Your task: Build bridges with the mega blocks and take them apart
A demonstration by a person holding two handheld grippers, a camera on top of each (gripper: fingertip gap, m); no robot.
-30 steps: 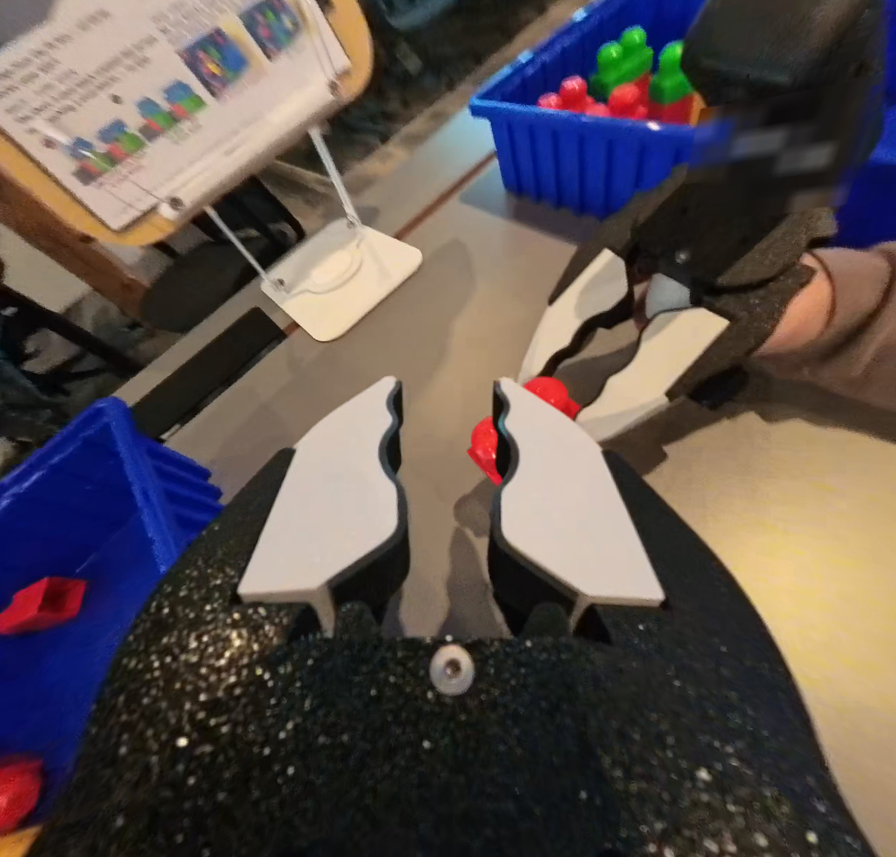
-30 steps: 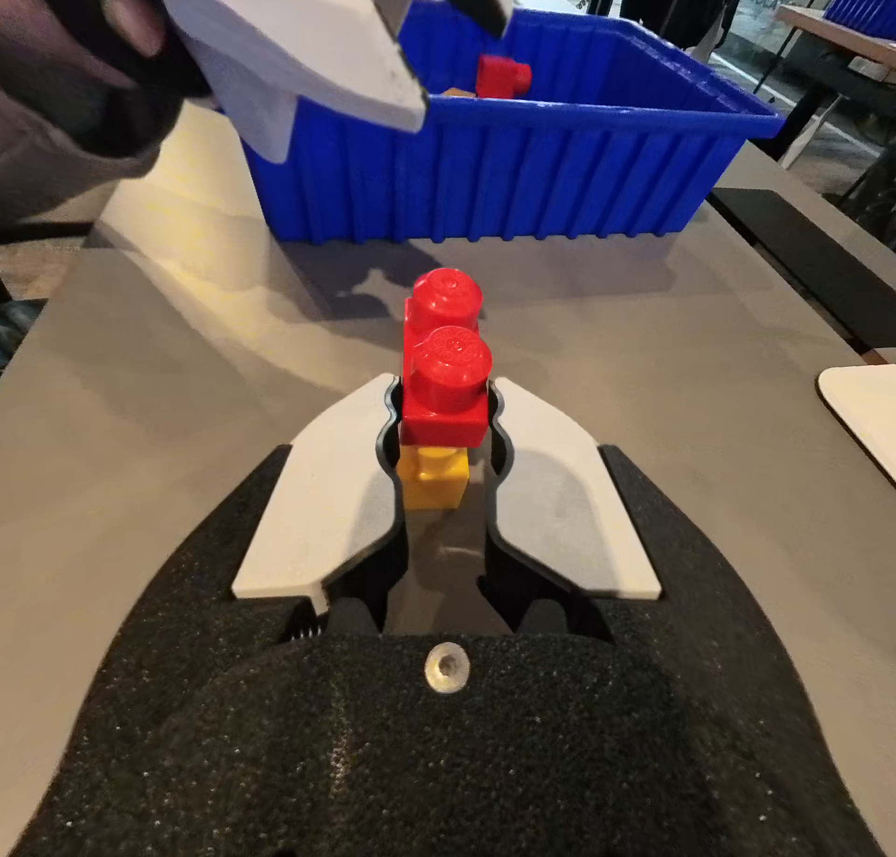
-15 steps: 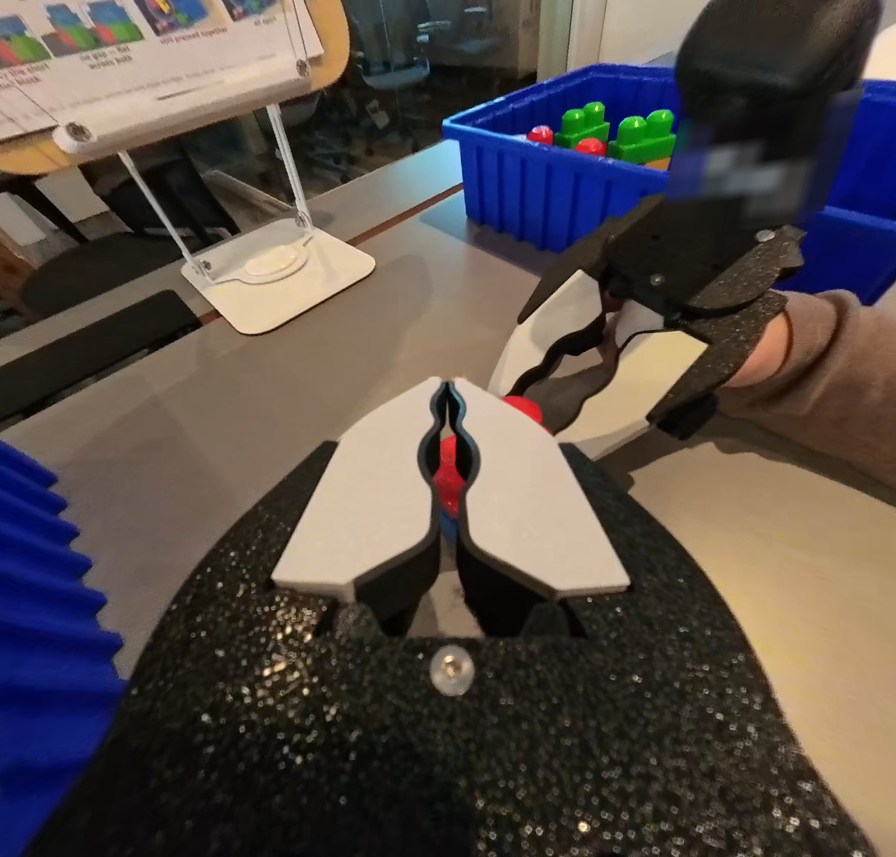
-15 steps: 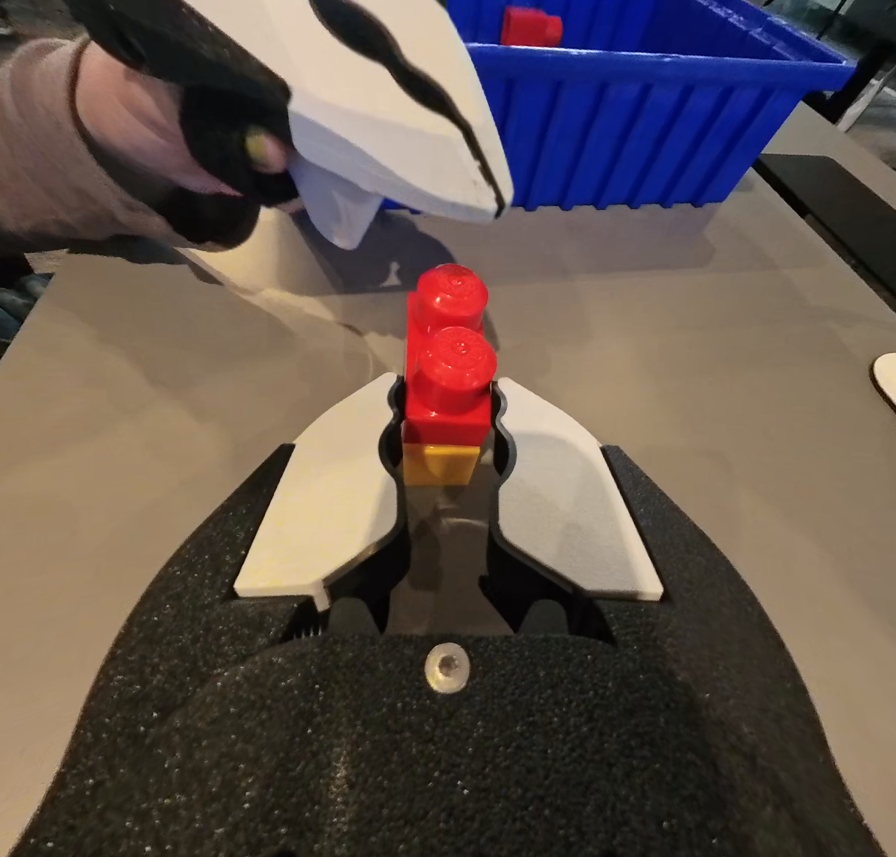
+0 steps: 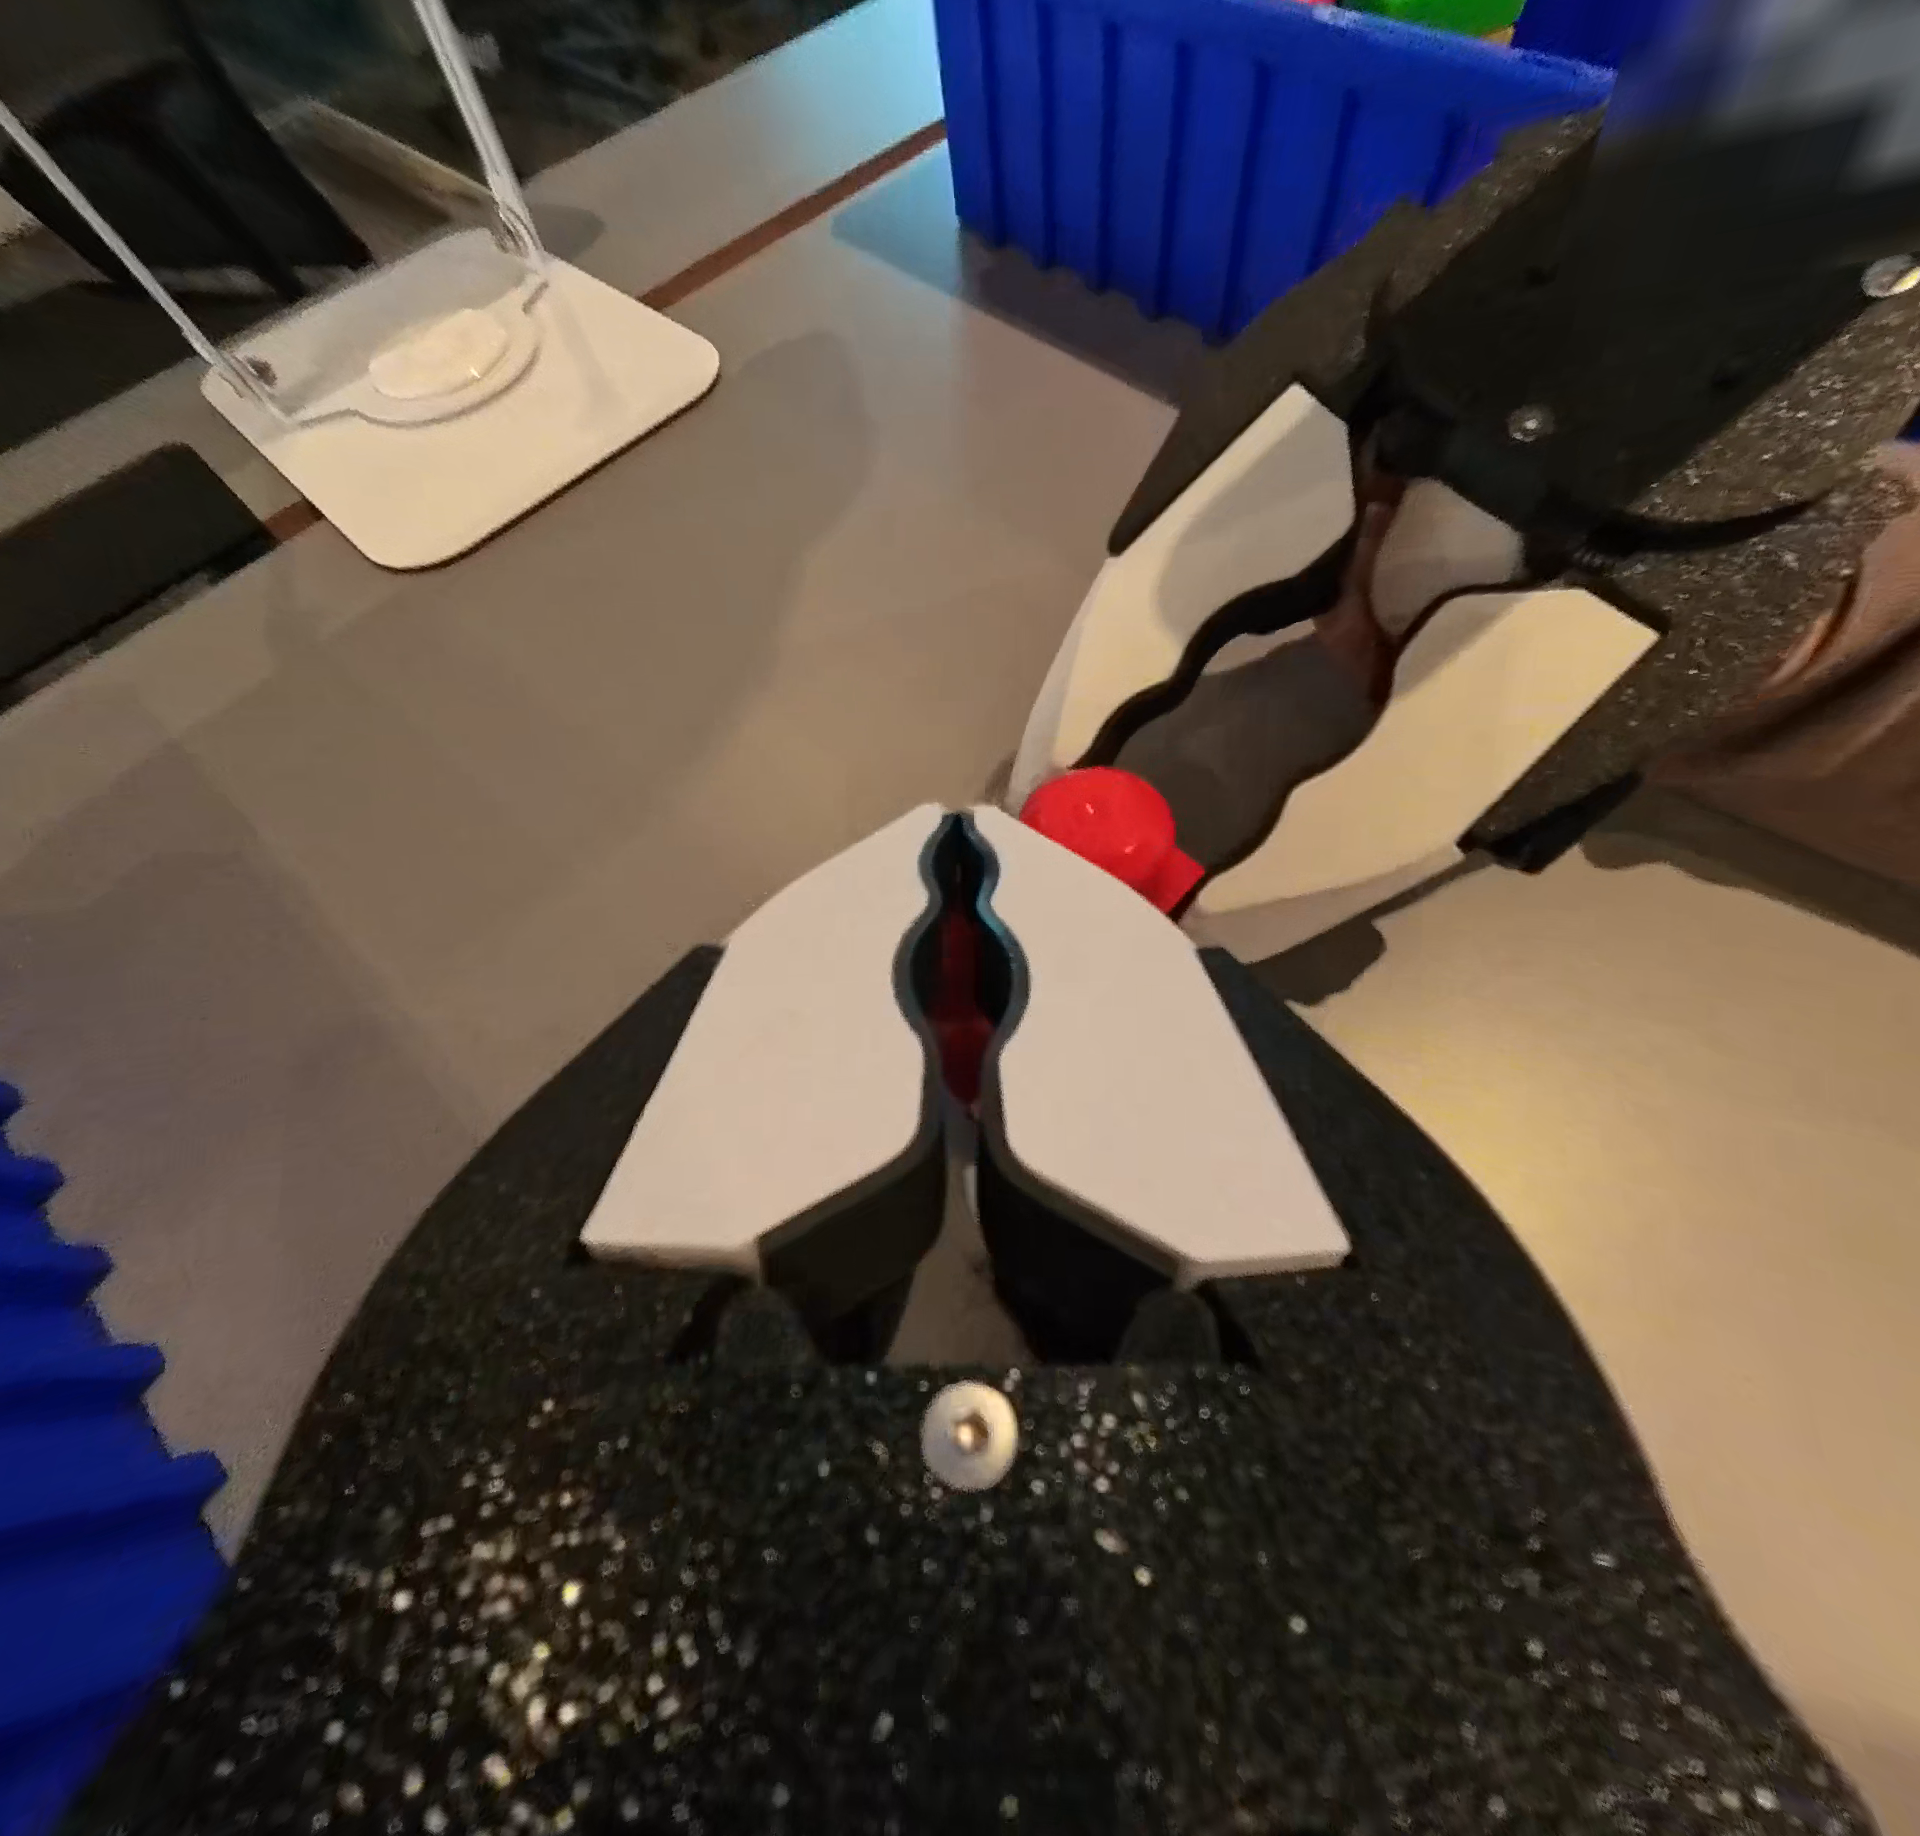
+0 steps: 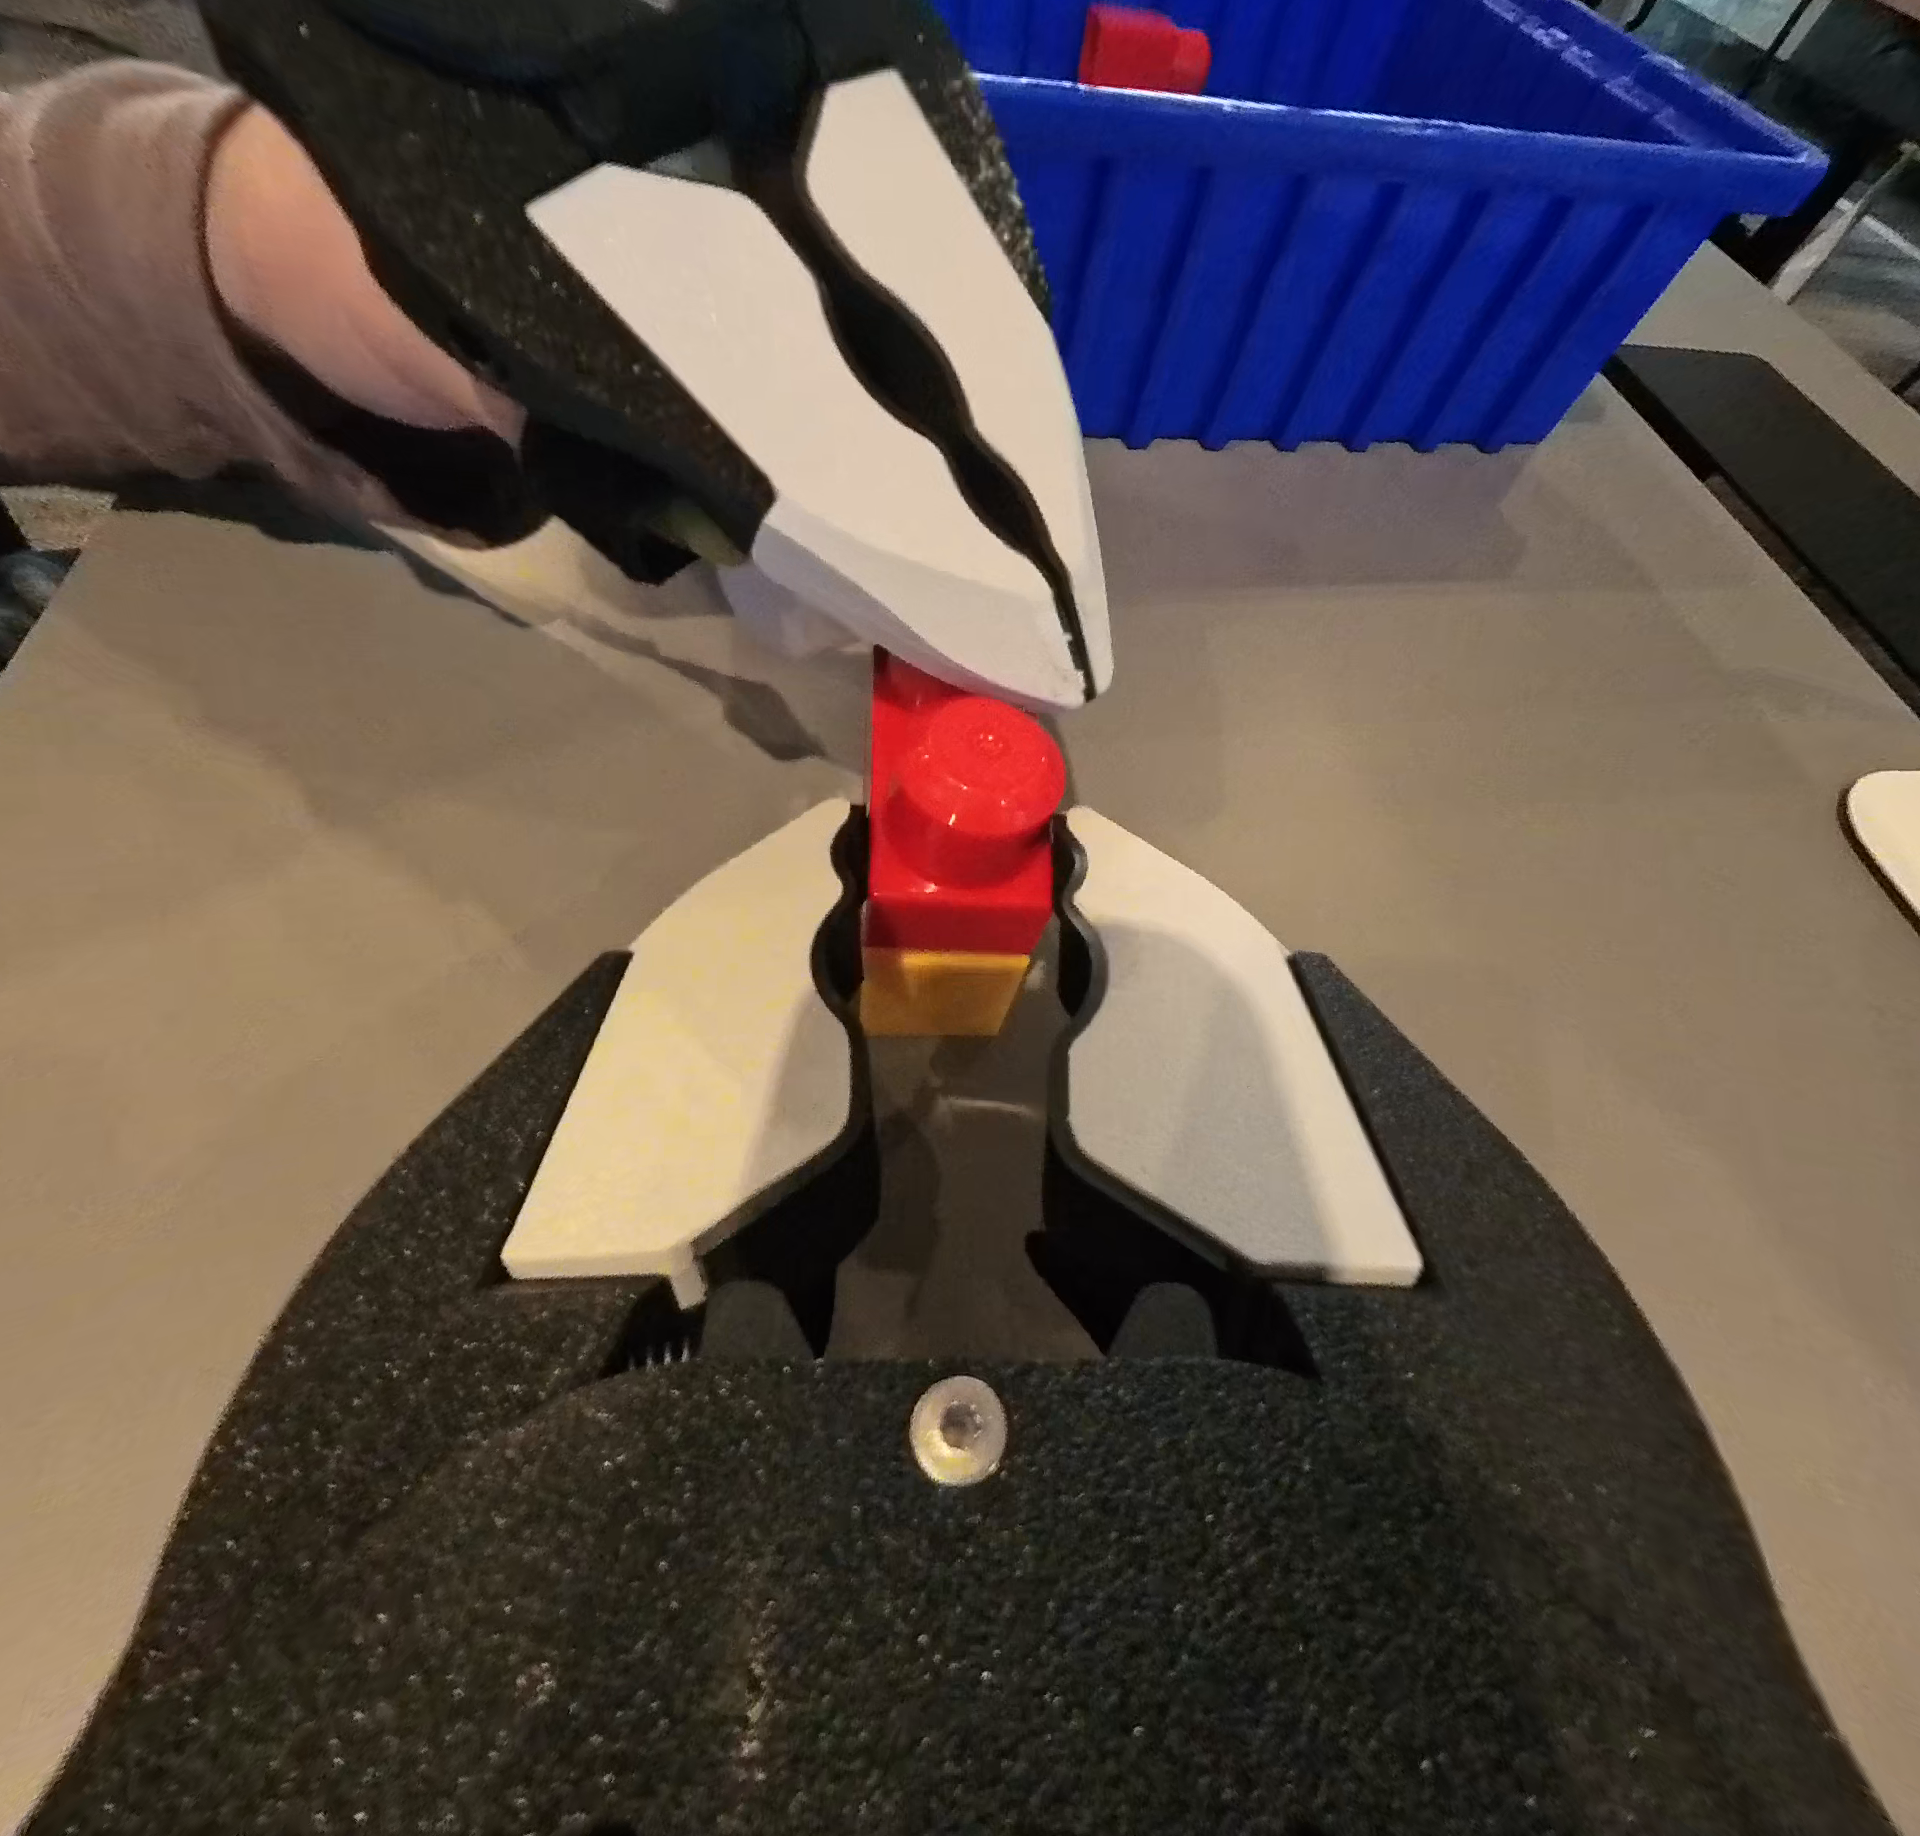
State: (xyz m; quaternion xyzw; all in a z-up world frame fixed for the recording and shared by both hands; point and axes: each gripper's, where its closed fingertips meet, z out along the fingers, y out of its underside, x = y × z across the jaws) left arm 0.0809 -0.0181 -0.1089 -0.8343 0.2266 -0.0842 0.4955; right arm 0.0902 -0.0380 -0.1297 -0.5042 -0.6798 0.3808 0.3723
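I have the right claw clenched on the near end of the red two-stud block, which sits on a yellow block standing on the bench. The red block's long axis runs straight away from my right claw toward the blue bin beyond it, so its far stud is the end nearest my left claw. That claw comes down from the side opposite the right claw; its fingers are closed together with the tips meeting, and they rest on top of the far stud, though I cannot tell whether they press or merely touch. In the left wrist view red shows through the slit between its fingers. I judge the coming move to be prying red from yellow.
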